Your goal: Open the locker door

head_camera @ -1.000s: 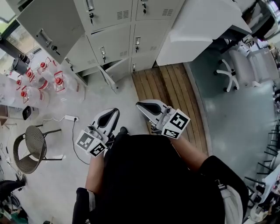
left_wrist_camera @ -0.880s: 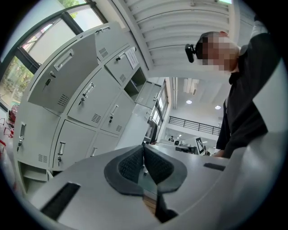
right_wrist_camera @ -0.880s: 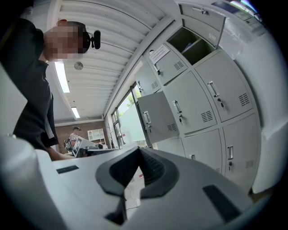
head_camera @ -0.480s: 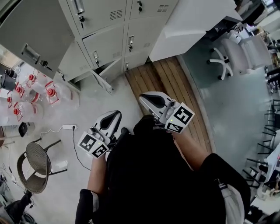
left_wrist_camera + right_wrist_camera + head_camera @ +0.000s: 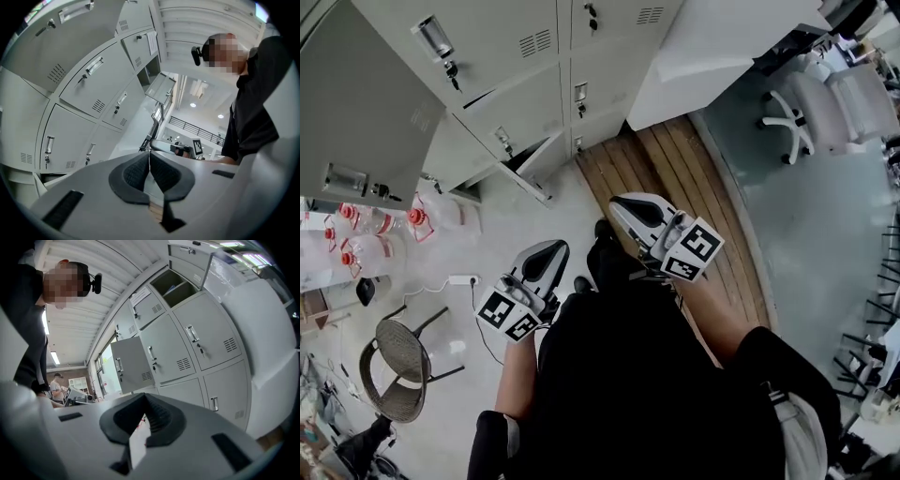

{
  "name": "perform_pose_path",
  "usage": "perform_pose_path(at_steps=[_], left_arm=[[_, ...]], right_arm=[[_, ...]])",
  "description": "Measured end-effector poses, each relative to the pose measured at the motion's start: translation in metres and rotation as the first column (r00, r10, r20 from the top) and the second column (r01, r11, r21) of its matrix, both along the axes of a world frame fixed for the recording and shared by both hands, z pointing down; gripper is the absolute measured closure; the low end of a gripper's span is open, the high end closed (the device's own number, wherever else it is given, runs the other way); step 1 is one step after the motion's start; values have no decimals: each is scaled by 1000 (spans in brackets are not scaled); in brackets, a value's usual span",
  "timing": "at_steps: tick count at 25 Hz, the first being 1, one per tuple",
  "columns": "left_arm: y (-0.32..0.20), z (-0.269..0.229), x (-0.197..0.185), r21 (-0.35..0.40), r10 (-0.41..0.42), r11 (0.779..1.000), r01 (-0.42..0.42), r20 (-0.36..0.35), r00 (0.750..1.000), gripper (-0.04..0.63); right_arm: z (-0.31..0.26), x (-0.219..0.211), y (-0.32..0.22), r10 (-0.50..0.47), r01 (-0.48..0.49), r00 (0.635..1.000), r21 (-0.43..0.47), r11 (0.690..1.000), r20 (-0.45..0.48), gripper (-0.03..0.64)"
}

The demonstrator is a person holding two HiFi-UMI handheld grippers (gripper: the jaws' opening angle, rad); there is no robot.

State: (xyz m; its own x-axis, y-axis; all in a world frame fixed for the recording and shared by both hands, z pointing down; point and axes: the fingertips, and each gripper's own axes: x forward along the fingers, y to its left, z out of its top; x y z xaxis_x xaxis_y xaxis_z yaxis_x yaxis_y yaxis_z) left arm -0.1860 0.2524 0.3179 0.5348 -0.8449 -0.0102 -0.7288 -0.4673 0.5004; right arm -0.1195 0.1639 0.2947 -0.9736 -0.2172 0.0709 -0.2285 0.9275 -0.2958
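A bank of grey lockers (image 5: 539,94) stands ahead of me on the floor. One tall door (image 5: 356,122) at the left hangs wide open, and a low door (image 5: 528,171) in the bottom row stands ajar. My left gripper (image 5: 549,253) and right gripper (image 5: 625,206) are held close to my body, well short of the lockers and touching nothing. In the left gripper view the left gripper (image 5: 150,159) is shut and empty, with closed doors (image 5: 96,82) off to its left. The right gripper (image 5: 144,414) is shut and empty in its own view, facing an open door (image 5: 129,364).
A white cabinet (image 5: 712,47) stands right of the lockers, above a wooden floor strip (image 5: 675,187). Red-capped plastic jugs (image 5: 366,234), a power strip (image 5: 461,279) and a round chair (image 5: 398,366) lie at the left. An office chair (image 5: 825,103) is at the right.
The head view has swung, so the open left door fills more of the corner. Both grippers stay shut near my body, the right one a little higher.
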Motion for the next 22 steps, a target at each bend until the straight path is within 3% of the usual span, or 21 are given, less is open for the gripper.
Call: perform_pose_path(at_steps=[4, 9, 15, 22], left_arm=[[-41, -2, -17, -37, 2, 999, 0, 48, 999, 577], [-99, -19, -23, -52, -36, 998, 38, 55, 998, 577], [-153, -24, -26, -75, -84, 993, 91, 98, 992, 577], [-196, 13, -28, -132, -96, 985, 114, 134, 986, 577]], right_arm=[[0, -23, -49, 9, -7, 998, -32, 999, 67, 606], [-6, -31, -111, -30, 33, 995, -30, 999, 97, 606], [13, -33, -179, -61, 63, 995, -20, 998, 83, 604], [63, -32, -242, -25, 26, 998, -33, 999, 51, 604]])
